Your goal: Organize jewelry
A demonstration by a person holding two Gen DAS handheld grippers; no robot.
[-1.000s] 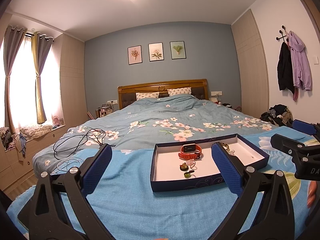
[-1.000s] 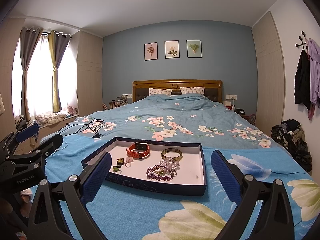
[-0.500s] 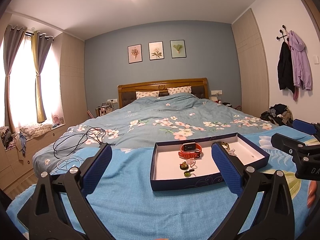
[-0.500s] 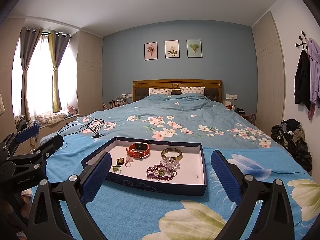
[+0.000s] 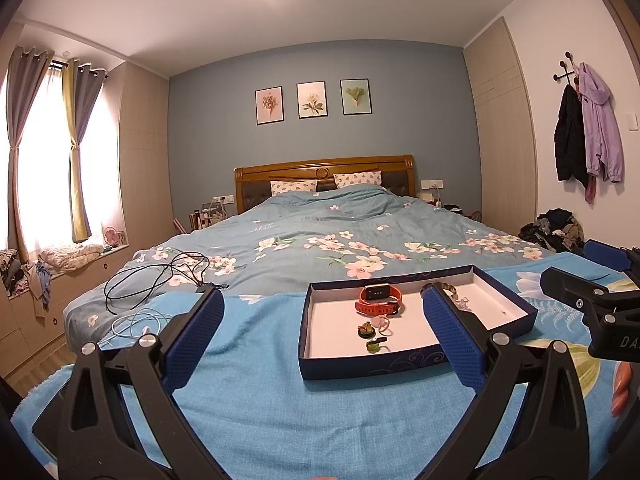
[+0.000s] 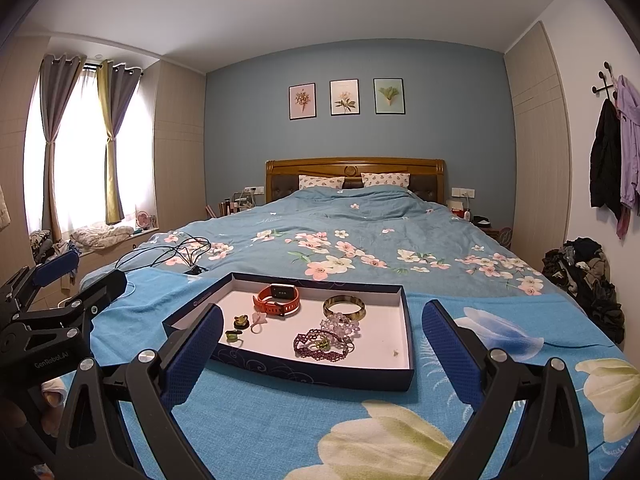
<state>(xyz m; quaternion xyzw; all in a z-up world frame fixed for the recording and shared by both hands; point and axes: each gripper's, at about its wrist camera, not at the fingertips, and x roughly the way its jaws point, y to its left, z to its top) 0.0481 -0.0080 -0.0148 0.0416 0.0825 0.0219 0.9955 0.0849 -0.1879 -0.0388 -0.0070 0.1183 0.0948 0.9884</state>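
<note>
A dark blue box tray (image 6: 328, 376) with a white floor lies on the blue blanket. In it are an orange watch (image 6: 278, 300), a gold bangle (image 6: 344, 306), a purple beaded bracelet (image 6: 320, 346), a clear bead bracelet (image 6: 340, 325) and small green and pink pieces (image 6: 240, 322). The same box tray (image 5: 372, 366) and orange watch (image 5: 379, 299) show in the left wrist view. My right gripper (image 6: 320, 354) is open just short of the tray. My left gripper (image 5: 322, 332) is open, holds nothing, and sits left of the tray.
A black cable (image 5: 160, 276) and a white cable (image 5: 132, 322) lie on the bed at the left. The flowered duvet (image 6: 360, 240) stretches back to the headboard. Clothes are piled on the floor (image 6: 584, 276) at the right, and coats (image 5: 588, 128) hang on the wall.
</note>
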